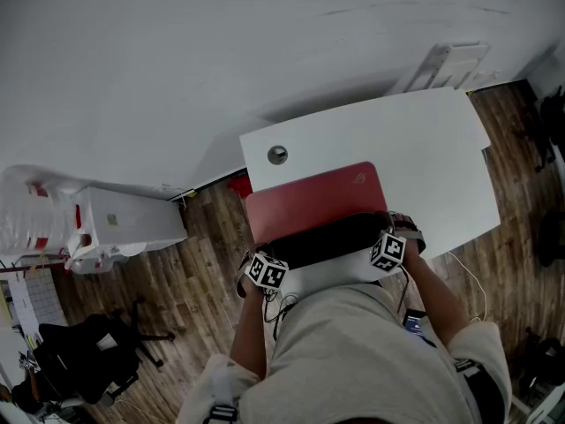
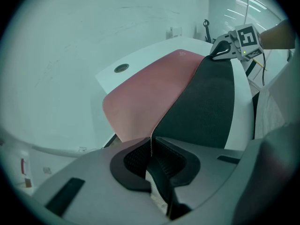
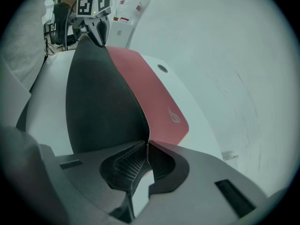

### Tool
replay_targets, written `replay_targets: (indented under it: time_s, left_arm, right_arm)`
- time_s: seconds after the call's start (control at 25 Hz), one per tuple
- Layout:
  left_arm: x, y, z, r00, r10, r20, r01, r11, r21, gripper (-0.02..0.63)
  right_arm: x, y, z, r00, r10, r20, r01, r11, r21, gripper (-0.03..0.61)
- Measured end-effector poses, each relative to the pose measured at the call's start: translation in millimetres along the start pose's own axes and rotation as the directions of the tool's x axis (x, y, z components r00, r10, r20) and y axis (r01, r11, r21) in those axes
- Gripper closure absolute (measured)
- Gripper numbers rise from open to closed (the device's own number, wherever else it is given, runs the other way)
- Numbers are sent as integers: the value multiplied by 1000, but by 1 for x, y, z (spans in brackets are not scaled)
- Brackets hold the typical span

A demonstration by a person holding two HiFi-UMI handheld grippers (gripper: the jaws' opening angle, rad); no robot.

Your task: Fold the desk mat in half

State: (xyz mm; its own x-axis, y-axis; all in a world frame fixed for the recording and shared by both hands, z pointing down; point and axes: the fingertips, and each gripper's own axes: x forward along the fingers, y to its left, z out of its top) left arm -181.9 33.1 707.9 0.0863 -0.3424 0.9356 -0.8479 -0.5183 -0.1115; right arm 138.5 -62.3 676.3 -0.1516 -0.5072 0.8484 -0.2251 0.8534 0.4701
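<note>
A desk mat [image 1: 313,203], red on top and black underneath, lies on the white desk [image 1: 415,140]. Its near edge is lifted, so the black underside [image 1: 331,237] faces up between the two grippers. My left gripper [image 1: 265,270] is shut on the mat's near left corner [image 2: 151,139]. At the near right corner [image 3: 147,142], my right gripper [image 1: 388,250] is likewise shut on the mat. In the left gripper view the right gripper [image 2: 234,43] shows at the far end of the raised edge, and the right gripper view shows the left gripper [image 3: 93,13] the same way.
A round cable grommet [image 1: 277,155] sits in the desk's far left part. White storage furniture [image 1: 115,223] stands on the wooden floor to the left, with a dark office chair [image 1: 84,352] below it. A white wall lies behind the desk.
</note>
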Motion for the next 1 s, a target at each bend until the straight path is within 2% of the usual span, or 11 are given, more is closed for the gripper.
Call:
replay_targets:
  time_s: [1.0]
  left_arm:
    - [3,21,26,998,56,-21,-55,998,5,575]
  right_arm:
    - [11,-17,0,999,-7,44,5,999,48,528]
